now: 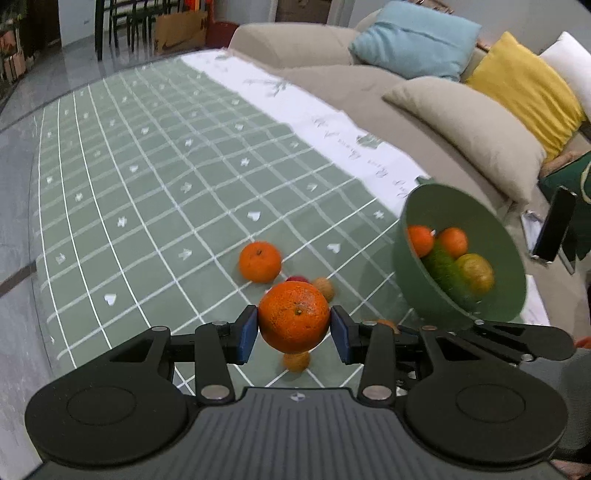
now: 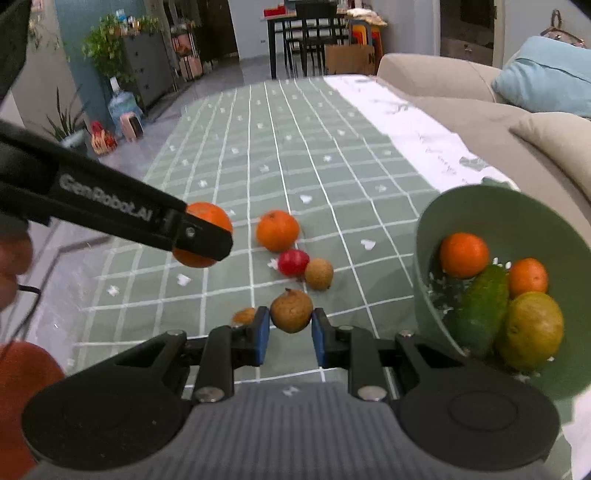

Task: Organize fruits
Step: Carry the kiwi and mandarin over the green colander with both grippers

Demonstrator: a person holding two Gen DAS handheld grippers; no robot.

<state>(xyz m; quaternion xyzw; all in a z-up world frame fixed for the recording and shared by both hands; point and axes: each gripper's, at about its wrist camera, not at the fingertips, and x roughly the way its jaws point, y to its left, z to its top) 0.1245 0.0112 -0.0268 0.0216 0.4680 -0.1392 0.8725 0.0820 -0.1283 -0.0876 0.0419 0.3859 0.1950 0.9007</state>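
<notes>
Left wrist, grip: left gripper [image 1: 294,329] pinches a large orange [image 1: 293,321] between its blue pads, lifted clear of the cloth
Left wrist, hidden: a small brown fruit [image 1: 296,361] sits blurred under the held orange; a red fruit [image 1: 296,278] just ahead shows only its top edge
Left wrist, loose fruit: a second orange [image 1: 259,261] lies ahead and slightly left of the fingers
Left wrist, bowl: green bowl [image 1: 424,295] ahead to the right, tilted, holding oranges and green fruit; its near rim is cut off by the gripper linkage
Left wrist, surface: green checked tablecloth [image 1: 147,184], beige sofa [image 1: 332,81] with cushions beyond its right edge
Right wrist, grip: right gripper [image 2: 290,325] is pressed onto a brown round fruit [image 2: 291,311]
Right wrist, hidden: another brown fruit [image 2: 243,315] is half behind the left finger; the other gripper's arm crosses the held orange to the upper left
Right wrist, room: dining table [image 2: 306,22], chairs and plants far ahead, blurred
</notes>
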